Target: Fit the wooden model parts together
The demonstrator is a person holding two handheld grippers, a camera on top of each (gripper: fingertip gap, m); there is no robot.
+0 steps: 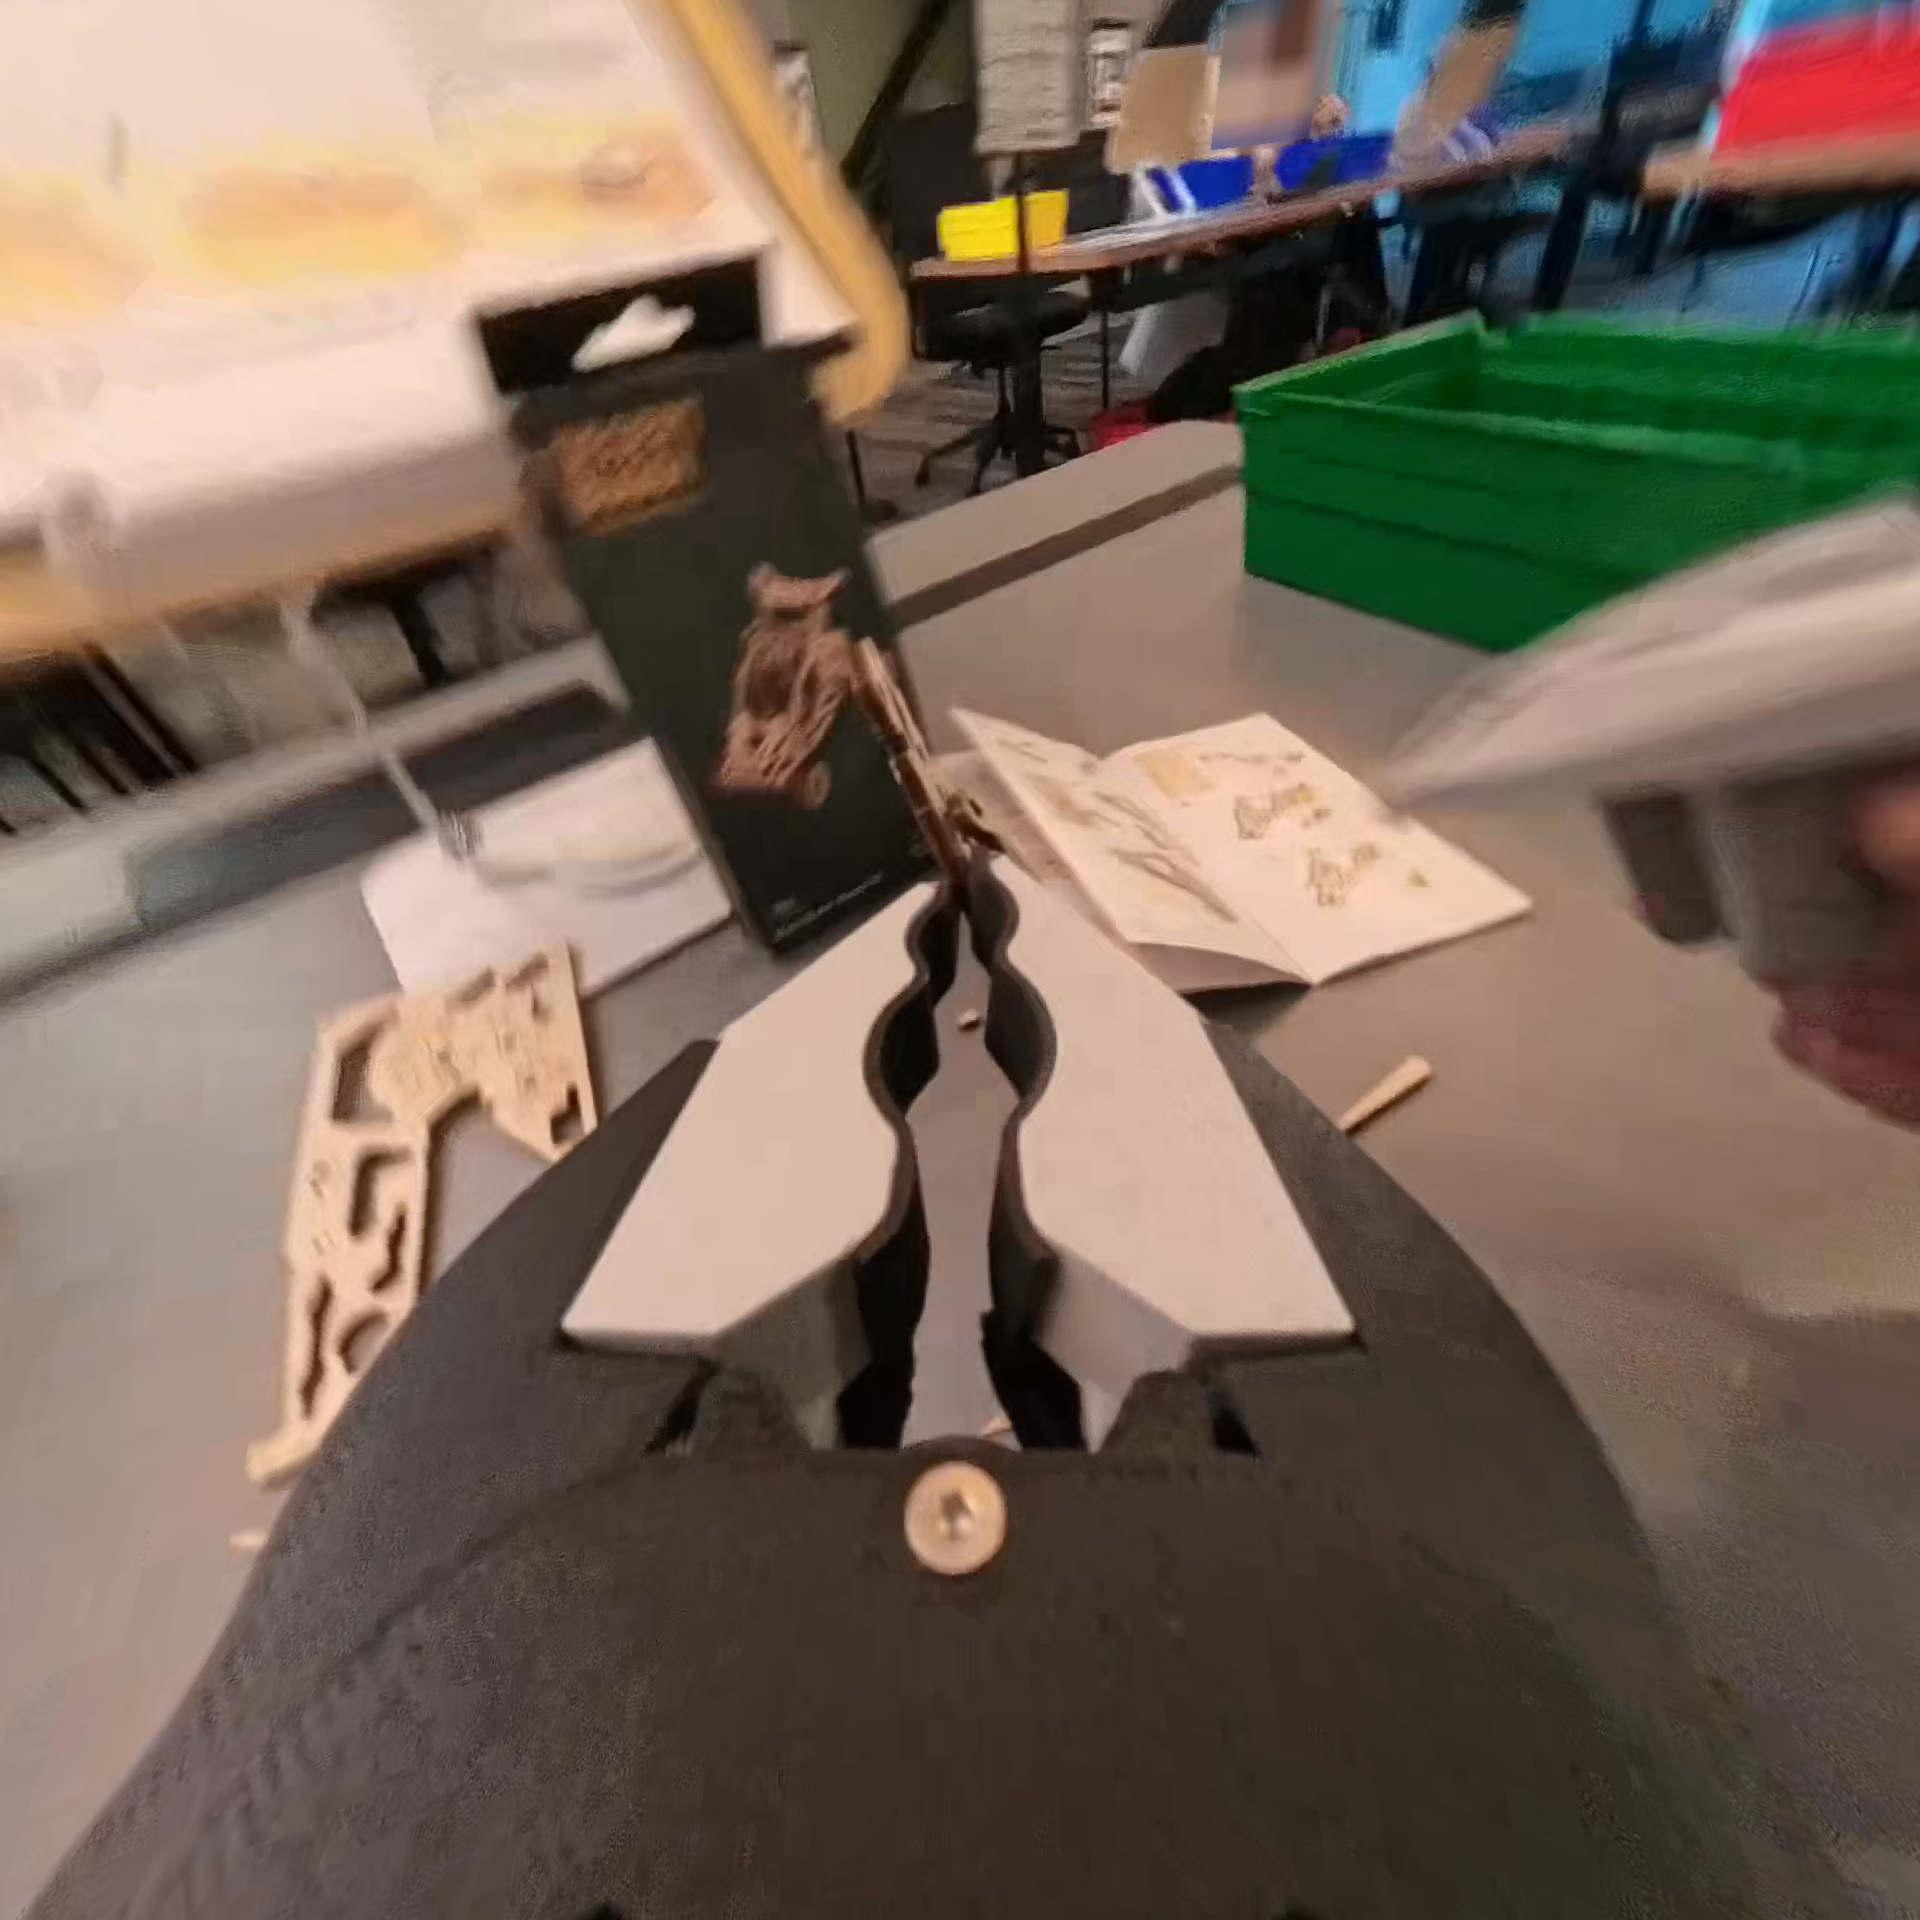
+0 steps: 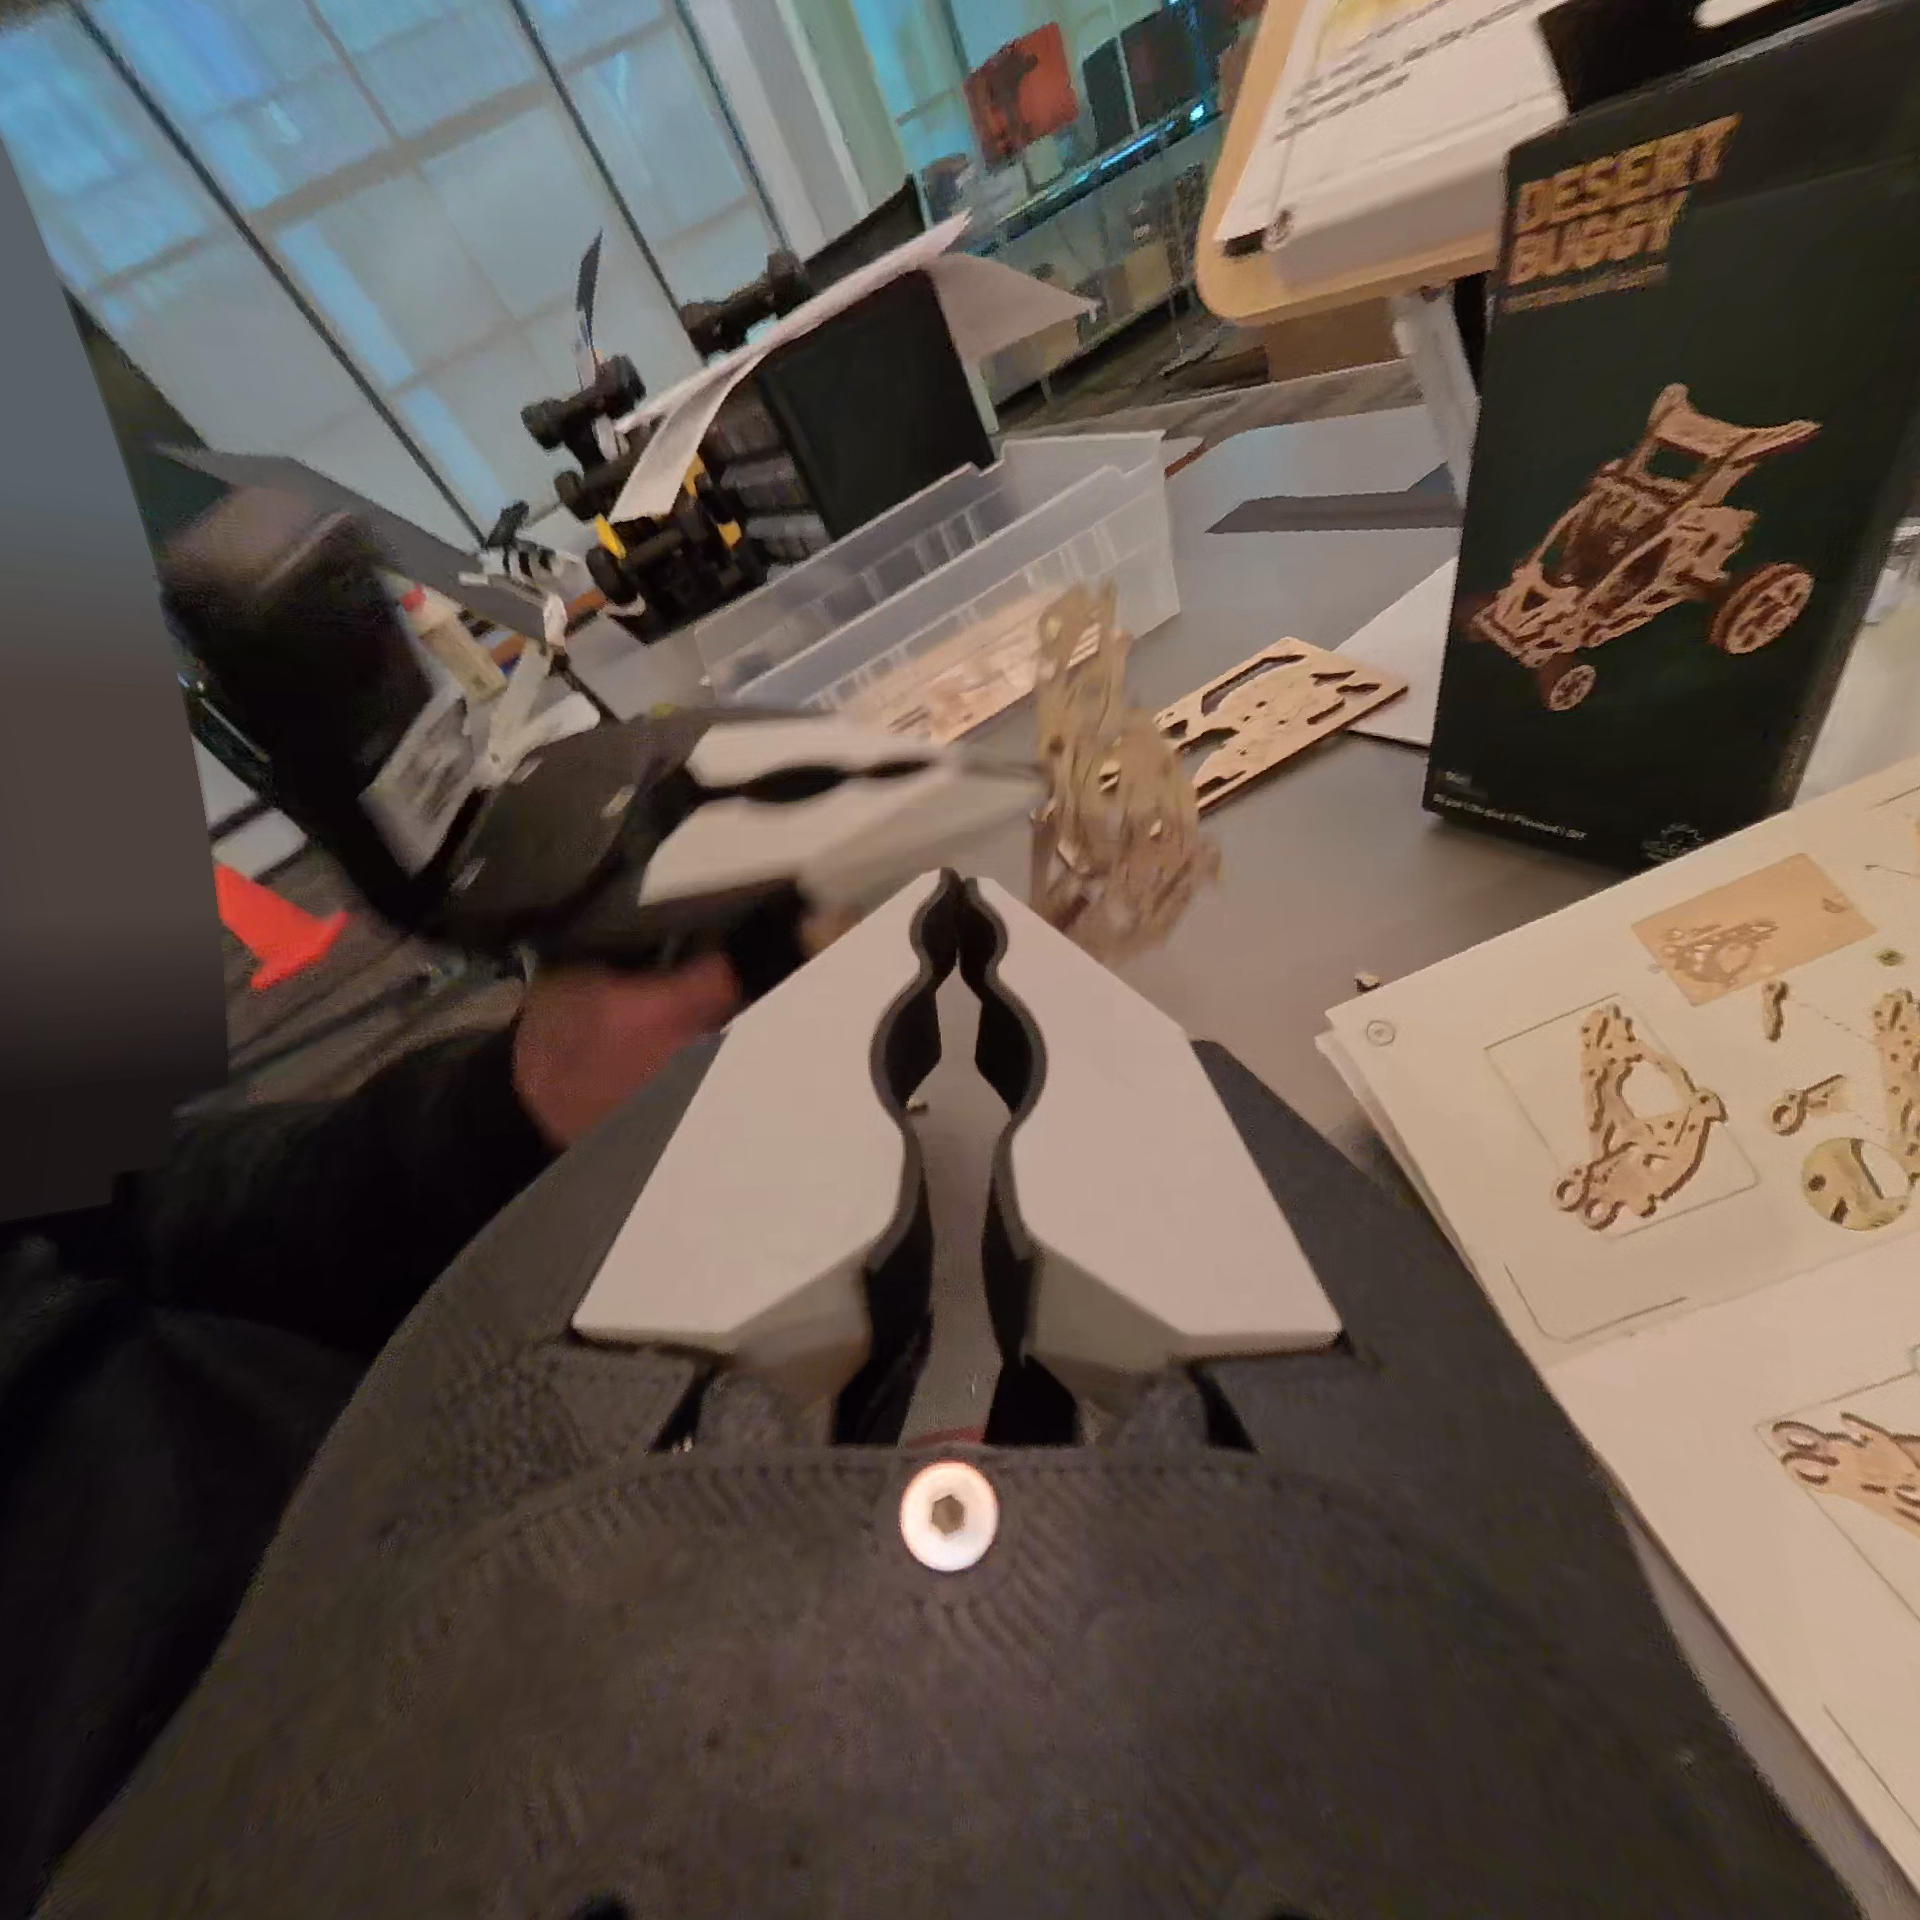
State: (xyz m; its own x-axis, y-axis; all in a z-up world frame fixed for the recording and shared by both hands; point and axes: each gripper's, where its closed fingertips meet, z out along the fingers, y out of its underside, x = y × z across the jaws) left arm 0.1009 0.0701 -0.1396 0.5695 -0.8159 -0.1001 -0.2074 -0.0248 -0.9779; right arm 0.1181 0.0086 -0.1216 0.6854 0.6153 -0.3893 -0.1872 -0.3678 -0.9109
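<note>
Left gripper [image 1: 961,896]: jaws clamped on a flat wooden model piece [image 2: 1107,790], held upright above the bench [image 1: 1455,1195], just in front of the dark box [image 1: 717,665]. Right gripper [image 2: 951,891]: jaws closed on nothing, near the piece. Right of the box: open instruction booklet [image 1: 1247,842]. Left of the box: cut-out wooden sheet [image 1: 436,1101]. Behind the booklet: green bin [image 1: 1558,468].

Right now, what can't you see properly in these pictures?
- Wooden model, right wrist view: smeared by motion, so its small parts and joins are unclear.
- Same model, left wrist view: seen edge-on, shape lost.
- Right gripper, left wrist view: blurred and cut by the right edge, fingertips hidden.
- Booklet, right wrist view: cut off by the right edge.
</note>
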